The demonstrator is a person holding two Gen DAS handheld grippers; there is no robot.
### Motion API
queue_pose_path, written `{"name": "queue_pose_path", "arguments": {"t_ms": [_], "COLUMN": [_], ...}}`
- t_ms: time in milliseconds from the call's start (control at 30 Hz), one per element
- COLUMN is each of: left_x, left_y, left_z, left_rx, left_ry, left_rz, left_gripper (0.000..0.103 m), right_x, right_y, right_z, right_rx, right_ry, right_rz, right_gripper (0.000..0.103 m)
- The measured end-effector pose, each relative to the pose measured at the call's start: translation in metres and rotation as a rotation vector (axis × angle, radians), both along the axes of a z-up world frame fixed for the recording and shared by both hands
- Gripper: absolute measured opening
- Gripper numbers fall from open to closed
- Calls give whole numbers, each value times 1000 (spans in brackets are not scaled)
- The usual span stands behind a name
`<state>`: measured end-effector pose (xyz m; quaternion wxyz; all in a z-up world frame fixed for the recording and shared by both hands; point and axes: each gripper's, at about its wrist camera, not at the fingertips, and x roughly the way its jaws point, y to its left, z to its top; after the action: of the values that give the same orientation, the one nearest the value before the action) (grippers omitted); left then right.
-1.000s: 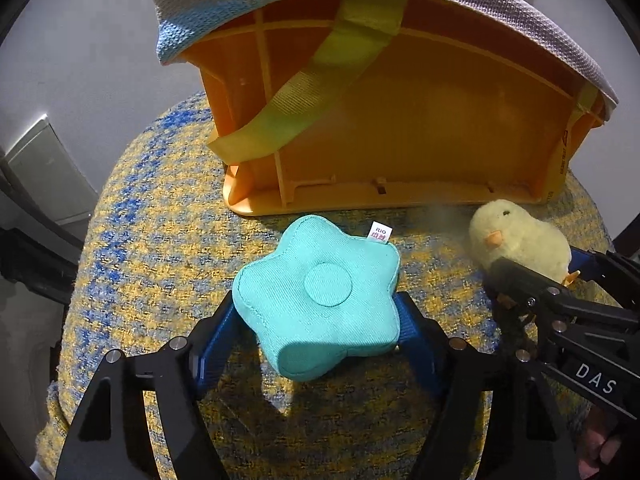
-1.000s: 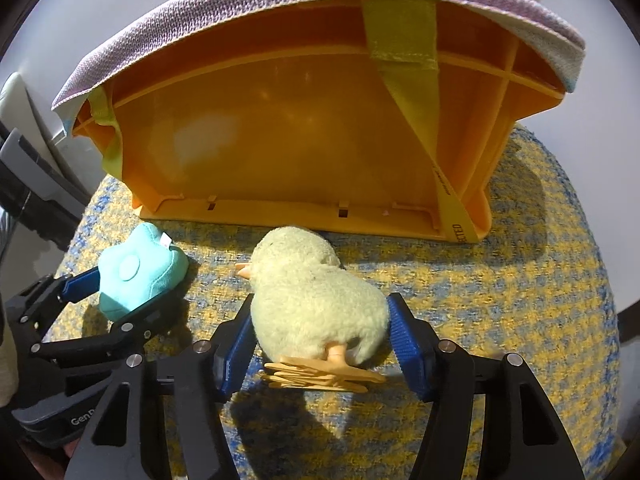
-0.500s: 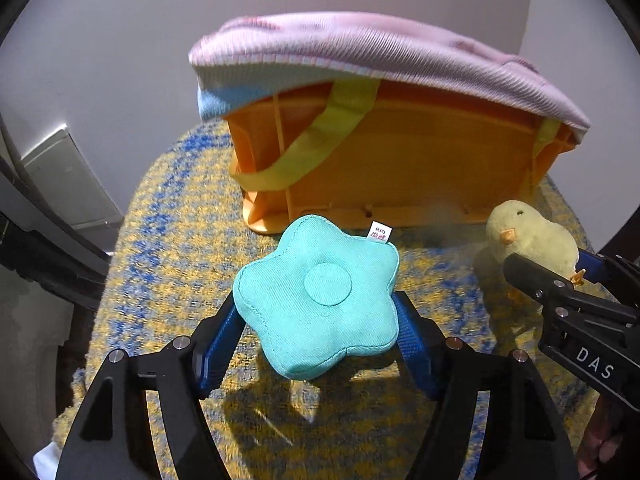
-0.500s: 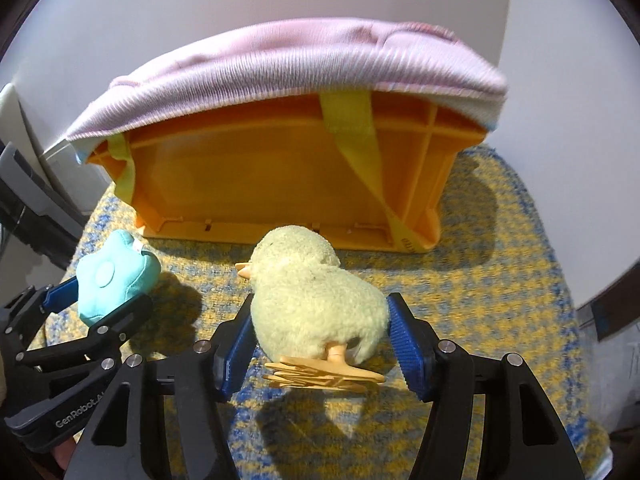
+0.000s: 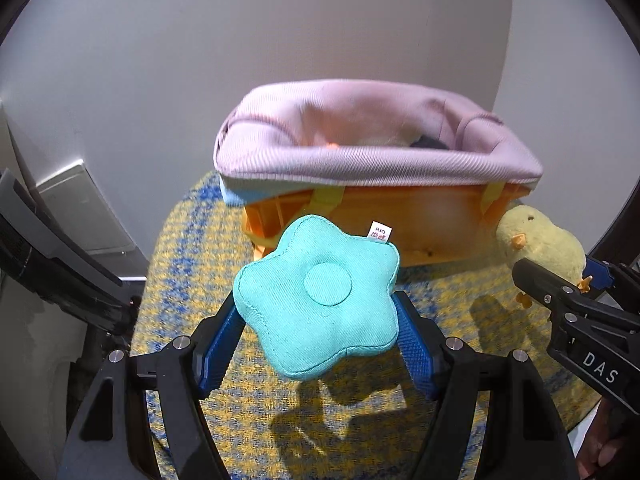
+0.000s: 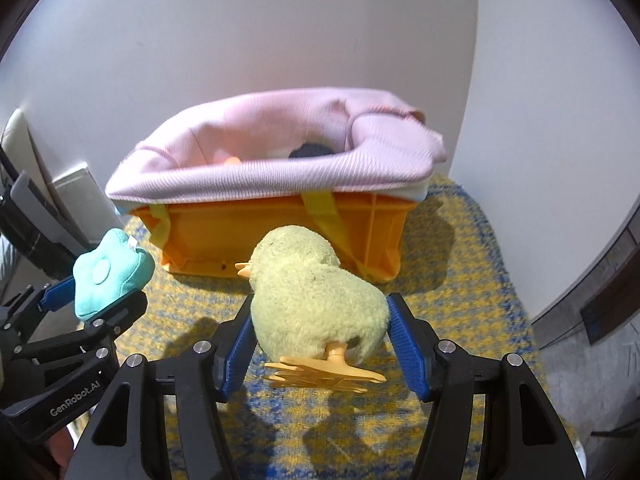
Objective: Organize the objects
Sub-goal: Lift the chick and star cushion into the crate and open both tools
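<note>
My left gripper is shut on a teal star-shaped cushion, held clear above the seat; the same cushion shows at the left of the right wrist view. My right gripper is shut on a yellow plush chick with orange feet, also lifted; the chick appears at the right edge of the left wrist view. Ahead of both stands an orange plastic basket with a pink cloth liner folded over its rim. Something dark and something orange lie inside, mostly hidden.
The basket rests on a round seat covered in yellow and blue woven fabric. A pale wall rises right behind it. Dark furniture parts stand at the left, and a grey floor drops away at the right.
Both grippers have risen with their toys. The basket now sits lower and farther in both views, and its open top and pink lining have come into sight.
</note>
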<state>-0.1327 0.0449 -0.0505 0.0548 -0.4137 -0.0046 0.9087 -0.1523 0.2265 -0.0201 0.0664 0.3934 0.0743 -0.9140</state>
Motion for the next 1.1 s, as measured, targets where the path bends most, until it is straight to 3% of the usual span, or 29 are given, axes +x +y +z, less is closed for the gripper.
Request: {"name": "queue_pose_path", "arguments": {"t_ms": [533,1100], "left_x": [0,-54], "left_y": [-2,-2], "left_z": [83,111], "left_rx": [-3,3], "left_ry": [103,140], "left_rz": [-24,-25], "left_gripper": [72,72], "right_x": [12,-32], "right_y": [0,-11], "right_z": [75,112], "right_rx": [-29,-28], "right_ry": [122,179], "right_rz": [16,30], "right_gripper": [62,62]}}
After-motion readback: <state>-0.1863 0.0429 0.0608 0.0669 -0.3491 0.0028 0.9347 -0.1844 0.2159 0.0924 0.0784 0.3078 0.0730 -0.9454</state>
